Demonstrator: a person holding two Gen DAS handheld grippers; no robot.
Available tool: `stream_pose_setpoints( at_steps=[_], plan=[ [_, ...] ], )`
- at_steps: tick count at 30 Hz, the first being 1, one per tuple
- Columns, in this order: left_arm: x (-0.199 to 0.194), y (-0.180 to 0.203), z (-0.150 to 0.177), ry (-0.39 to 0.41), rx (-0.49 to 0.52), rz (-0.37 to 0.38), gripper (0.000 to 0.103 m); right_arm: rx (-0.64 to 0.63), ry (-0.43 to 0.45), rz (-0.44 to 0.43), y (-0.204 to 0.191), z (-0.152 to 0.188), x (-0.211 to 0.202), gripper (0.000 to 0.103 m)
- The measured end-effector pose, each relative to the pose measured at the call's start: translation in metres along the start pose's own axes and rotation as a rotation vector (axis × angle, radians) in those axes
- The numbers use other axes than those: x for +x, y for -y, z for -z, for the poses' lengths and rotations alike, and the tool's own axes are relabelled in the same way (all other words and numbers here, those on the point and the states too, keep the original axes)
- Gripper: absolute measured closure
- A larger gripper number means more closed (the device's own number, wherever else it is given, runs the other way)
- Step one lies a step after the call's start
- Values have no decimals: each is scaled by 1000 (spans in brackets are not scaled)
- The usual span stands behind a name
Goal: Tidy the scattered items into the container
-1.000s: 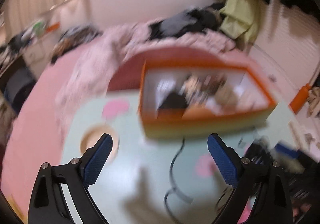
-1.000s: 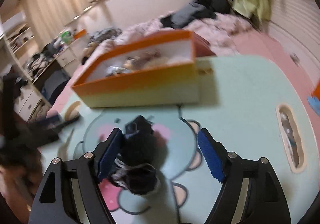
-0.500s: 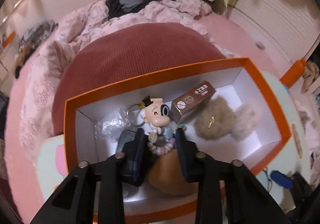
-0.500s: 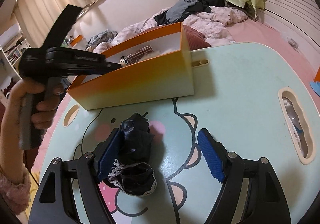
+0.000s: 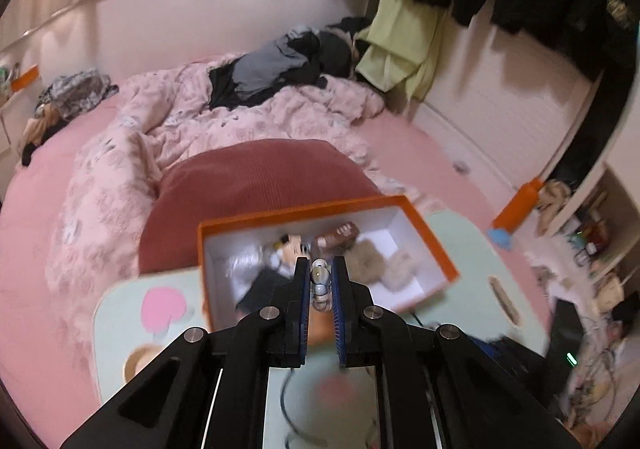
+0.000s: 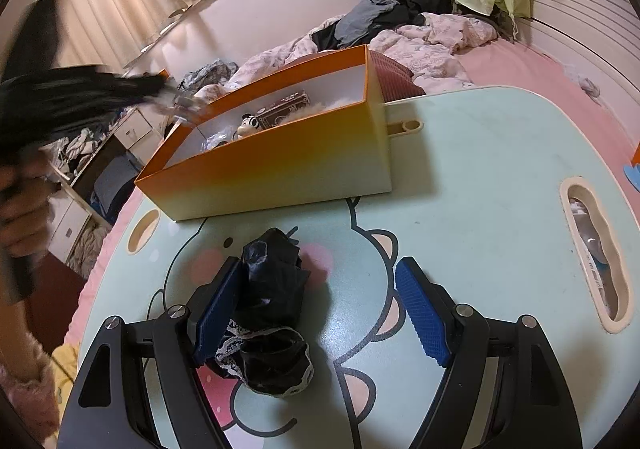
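An orange box (image 5: 436,245) (image 6: 280,165) stands on a pale green table. It holds a cartoon figure (image 5: 294,245) (image 6: 249,125), a brown carton (image 5: 336,235) (image 6: 284,113) and a beige fluffy item (image 5: 380,261). My left gripper (image 5: 320,281) is shut on a small beaded charm (image 5: 320,283) and holds it above the box. My right gripper (image 6: 320,309) is open low over the table, its left finger against a black lace-trimmed cloth (image 6: 268,313) that lies between the fingers.
The table (image 6: 480,189) has a cartoon print and a slot handle (image 6: 596,253) at the right. A dark red cushion (image 5: 256,189) and a pink quilted bed (image 5: 240,121) lie behind the box. A black cable (image 5: 288,401) runs on the table near me.
My left gripper reached into the box, closed on the beaded charm and has now lifted it above the box. My right gripper has stayed open around the black cloth.
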State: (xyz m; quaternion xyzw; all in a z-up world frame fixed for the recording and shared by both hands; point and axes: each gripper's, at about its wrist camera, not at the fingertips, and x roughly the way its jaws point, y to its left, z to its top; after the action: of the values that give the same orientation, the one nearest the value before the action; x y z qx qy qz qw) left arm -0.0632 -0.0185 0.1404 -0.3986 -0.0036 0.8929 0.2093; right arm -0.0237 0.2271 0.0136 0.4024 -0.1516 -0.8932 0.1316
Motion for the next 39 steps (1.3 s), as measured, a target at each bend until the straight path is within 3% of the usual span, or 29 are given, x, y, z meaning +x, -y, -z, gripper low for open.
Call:
stream_pose_setpoints(
  at_steps=[4, 8, 12, 13, 15, 16, 17, 20, 23, 28, 32, 39],
  plan=[
    [-7, -2, 58, -22, -50, 18, 93, -1, 4, 1, -1, 1, -1, 25],
    [34, -7, 116, -111, -128, 28, 93, -1, 5, 6, -3, 2, -2, 25],
    [48, -8, 146, -75, -183, 8, 92, -4, 8, 14, -5, 3, -3, 25],
    [48, -9, 151, -64, -182, 6, 86, -3, 8, 15, -6, 3, -2, 25],
    [44, -6, 155, -37, -170, 34, 64, -2, 9, 14, -6, 3, -3, 25],
    [42, -5, 155, -34, -161, 35, 36, -4, 9, 16, -6, 3, -3, 25],
    [40, -3, 156, -27, -155, 19, 17, -5, 8, 17, -6, 3, -3, 25],
    [29, -2, 160, 14, -148, -4, 13, -5, 17, 26, -7, 1, -6, 25],
    [34, 1, 165, -30, -134, -19, 10, -36, 97, 36, -15, -7, -19, 25],
    [41, 13, 165, -64, -52, -99, 5, -166, 156, 21, -49, -58, -27, 25],
    [52, 26, 167, -115, 22, -211, 0, -195, 43, 94, -72, -112, 16, 25],
    [49, 21, 167, -112, 11, -206, 0, -240, -160, 221, -86, -143, 103, 25]
  ],
)
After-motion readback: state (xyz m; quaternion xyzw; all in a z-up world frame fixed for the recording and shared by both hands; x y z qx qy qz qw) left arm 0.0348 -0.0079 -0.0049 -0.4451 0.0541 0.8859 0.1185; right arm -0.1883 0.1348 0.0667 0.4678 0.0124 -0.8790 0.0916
